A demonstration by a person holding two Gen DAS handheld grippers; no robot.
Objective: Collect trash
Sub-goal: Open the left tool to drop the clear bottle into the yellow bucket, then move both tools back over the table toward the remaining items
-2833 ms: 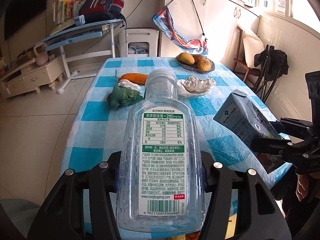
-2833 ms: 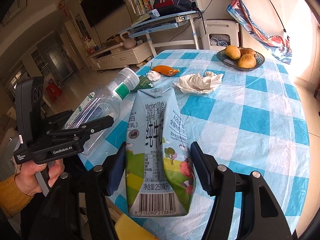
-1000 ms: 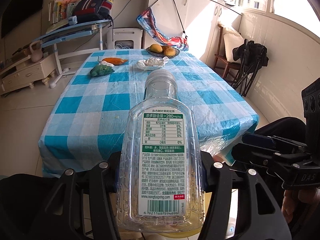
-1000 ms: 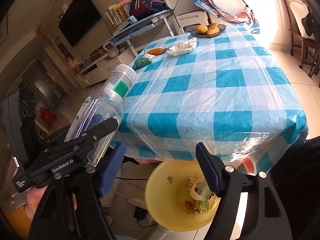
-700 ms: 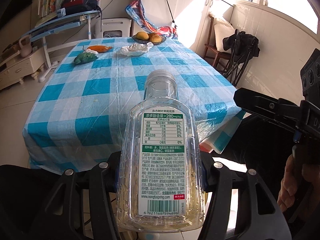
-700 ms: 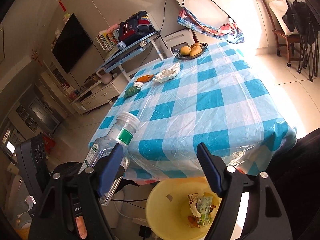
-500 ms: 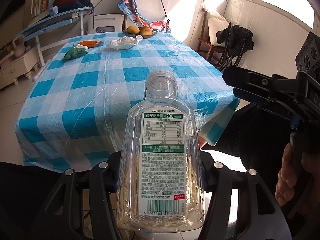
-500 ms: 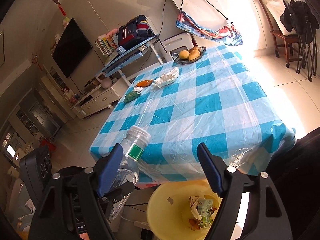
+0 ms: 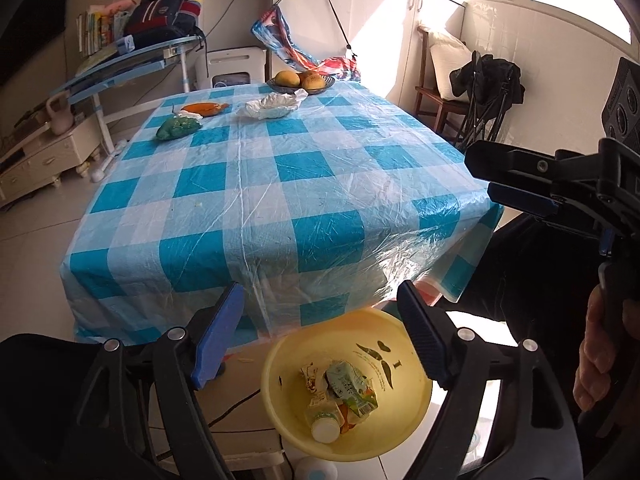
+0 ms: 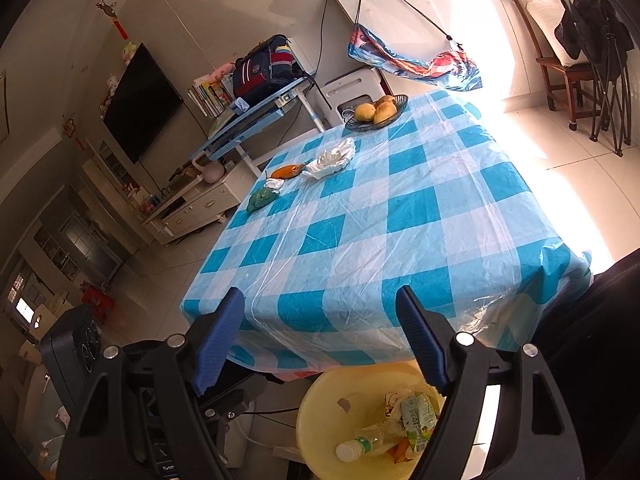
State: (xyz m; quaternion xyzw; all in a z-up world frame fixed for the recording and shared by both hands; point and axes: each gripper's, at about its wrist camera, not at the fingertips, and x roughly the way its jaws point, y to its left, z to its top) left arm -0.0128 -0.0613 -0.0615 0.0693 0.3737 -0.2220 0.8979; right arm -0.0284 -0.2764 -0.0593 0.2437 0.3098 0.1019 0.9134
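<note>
The left gripper [image 9: 320, 336] is hanging released over the yellow basin [image 9: 404, 432], its jaws having just been opening, with nothing between the blue ribbed pads. The clear plastic bottle [image 9: 325, 420] is lying inside that basin, white cap toward the near rim, resting against the green milk carton [image 9: 348, 390] and some orange scraps; in the right wrist view the bottle [image 10: 368, 444] is lying on its side along the basin's near wall. The right gripper [image 10: 318, 336] is also standing spread and empty, just above the basin's far rim.

The basin is round, smooth and glossy, sitting on the floor just under the table's near edge, where the tablecloth [image 9: 280, 184] is hanging down. The cloth is a blue and white check under a crinkled clear plastic sheet. Its near half is lying bare. Toward the far edge are sitting a crumpled white paper [image 9: 272, 106], an orange peel [image 9: 204, 108], a green crumpled wrapper [image 9: 178, 128], perhaps a snack bag, and a dark bowl of fruit [image 9: 301, 80] at the far right corner. Pale tiled floor is lying open along the table's left and right sides.
</note>
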